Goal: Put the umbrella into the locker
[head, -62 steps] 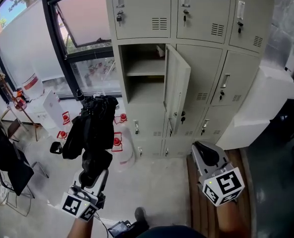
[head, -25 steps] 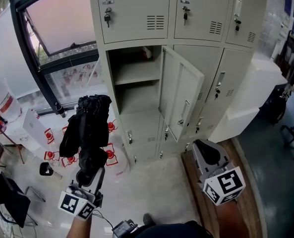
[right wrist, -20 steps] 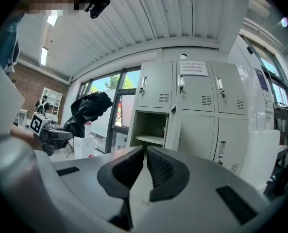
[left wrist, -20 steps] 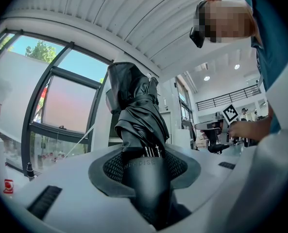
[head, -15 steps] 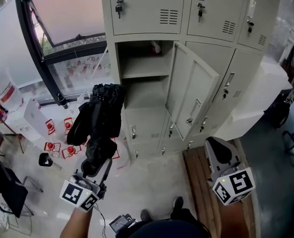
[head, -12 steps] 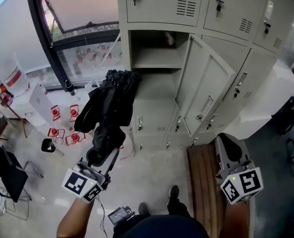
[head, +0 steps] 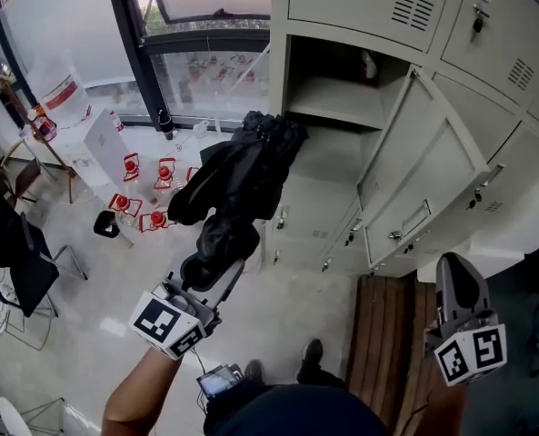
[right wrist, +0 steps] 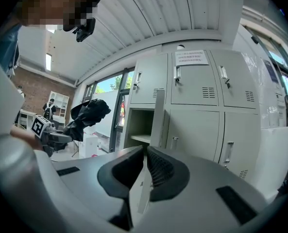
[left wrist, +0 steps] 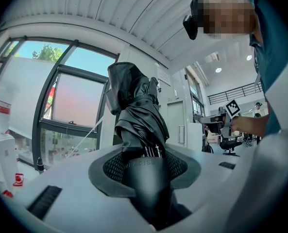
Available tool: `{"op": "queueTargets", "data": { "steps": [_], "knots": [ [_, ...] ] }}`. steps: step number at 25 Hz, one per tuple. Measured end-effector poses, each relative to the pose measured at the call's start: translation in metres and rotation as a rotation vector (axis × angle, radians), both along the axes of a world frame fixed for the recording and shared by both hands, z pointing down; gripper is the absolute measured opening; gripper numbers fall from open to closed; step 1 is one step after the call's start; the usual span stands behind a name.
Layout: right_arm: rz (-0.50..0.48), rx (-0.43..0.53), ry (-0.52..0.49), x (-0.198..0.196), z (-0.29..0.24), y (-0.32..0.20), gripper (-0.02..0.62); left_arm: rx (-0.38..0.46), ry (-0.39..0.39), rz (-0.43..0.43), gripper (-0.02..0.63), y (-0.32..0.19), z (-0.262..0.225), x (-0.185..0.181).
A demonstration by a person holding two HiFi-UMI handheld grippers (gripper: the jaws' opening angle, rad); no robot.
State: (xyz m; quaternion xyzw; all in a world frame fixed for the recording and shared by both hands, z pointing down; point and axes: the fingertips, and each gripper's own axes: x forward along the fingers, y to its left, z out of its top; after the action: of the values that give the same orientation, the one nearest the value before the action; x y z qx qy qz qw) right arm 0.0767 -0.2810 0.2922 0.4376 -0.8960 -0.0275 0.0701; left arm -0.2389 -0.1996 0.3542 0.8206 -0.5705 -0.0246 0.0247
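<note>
A black folded umbrella (head: 242, 175) sticks up and forward from my left gripper (head: 212, 275), which is shut on its handle (left wrist: 146, 178). The umbrella's bundled canopy (left wrist: 134, 106) fills the middle of the left gripper view. Its far end overlaps the left edge of the open locker compartment (head: 337, 84), which has a shelf inside. The locker door (head: 414, 175) stands swung open to the right. My right gripper (head: 457, 287) hangs at the lower right, apart from the door. It is shut with nothing between the pads (right wrist: 156, 166) and points toward the open compartment (right wrist: 140, 125).
Closed locker doors (head: 510, 71) surround the open one. A large window (head: 205, 7) is at the left. Below it, small red items (head: 155, 193) and a white box (head: 105, 143) sit on the floor. A black chair (head: 10, 252) stands far left, a wooden strip (head: 387, 343) below the lockers.
The left gripper has carried the umbrella closer to the locker, so its far end now overlaps the open compartment's edge. The right gripper has shifted to the lower right of the head view.
</note>
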Motion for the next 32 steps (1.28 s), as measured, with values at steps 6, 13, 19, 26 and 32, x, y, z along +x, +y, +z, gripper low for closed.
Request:
{"op": "queueTargets", "data": {
  "steps": [6, 13, 19, 26, 32],
  "knots": [
    [-0.005, -0.015, 0.004, 0.010, 0.008, -0.021, 0.043, -0.030, 0.005, -0.028, 0.184, -0.018, 0.013, 0.001],
    [0.013, -0.036, 0.007, 0.017, 0.018, -0.036, 0.044, -0.078, 0.031, -0.031, 0.184, -0.044, 0.030, -0.001],
    [0.043, -0.059, 0.007, 0.028, 0.028, -0.050, 0.044, -0.144, 0.041, -0.017, 0.184, -0.074, 0.050, 0.001],
    [0.098, -0.094, 0.013, 0.051, 0.048, -0.065, 0.044, -0.225, 0.060, 0.008, 0.186, -0.109, 0.083, 0.011],
    [0.134, -0.120, 0.022, 0.067, 0.062, -0.074, 0.044, -0.295, 0.081, 0.028, 0.185, -0.140, 0.112, 0.021]
  ]
}}
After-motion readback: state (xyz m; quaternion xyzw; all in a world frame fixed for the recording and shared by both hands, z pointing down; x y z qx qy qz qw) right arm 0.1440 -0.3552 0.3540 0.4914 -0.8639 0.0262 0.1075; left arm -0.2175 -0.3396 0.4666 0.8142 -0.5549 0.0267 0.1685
